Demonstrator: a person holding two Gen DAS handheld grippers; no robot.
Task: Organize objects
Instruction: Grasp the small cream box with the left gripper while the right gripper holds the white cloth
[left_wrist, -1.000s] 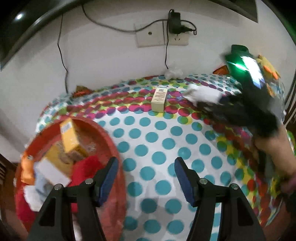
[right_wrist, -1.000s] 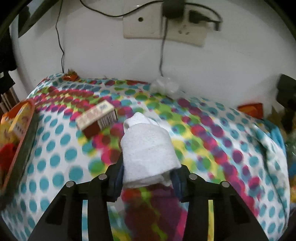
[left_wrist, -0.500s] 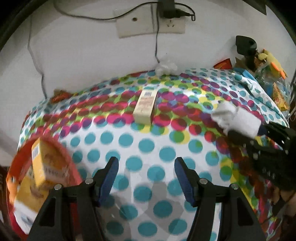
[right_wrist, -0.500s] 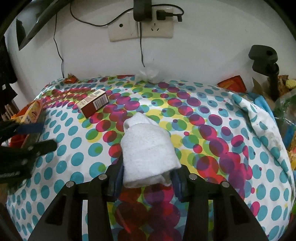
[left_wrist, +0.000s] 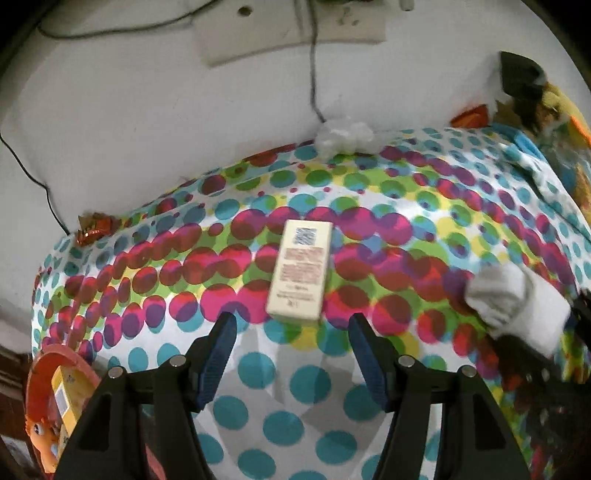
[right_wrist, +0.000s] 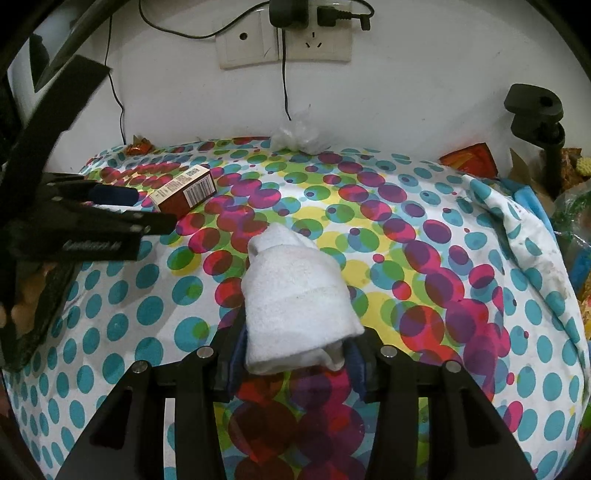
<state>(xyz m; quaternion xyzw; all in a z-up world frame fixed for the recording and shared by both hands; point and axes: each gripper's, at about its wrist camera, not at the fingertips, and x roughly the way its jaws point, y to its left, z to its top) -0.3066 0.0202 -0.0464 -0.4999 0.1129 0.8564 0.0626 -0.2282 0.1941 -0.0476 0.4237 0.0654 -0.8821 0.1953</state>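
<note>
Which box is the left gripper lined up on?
The cream box with the QR code, flat on the dotted cloth just ahead of the open left gripper. The yellow box stands in the red basket, far off.

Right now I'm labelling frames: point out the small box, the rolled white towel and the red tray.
small box (left_wrist: 300, 271), left wrist view, printed top face.
rolled white towel (right_wrist: 295, 291), right wrist view, middle of roll.
red tray (left_wrist: 75, 363), left wrist view, rim.

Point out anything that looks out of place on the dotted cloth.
A crumpled white wad lies at the back edge by the wall, and a shiny wrapper sits in the far left corner; both look like litter. The box lies flat.
</note>
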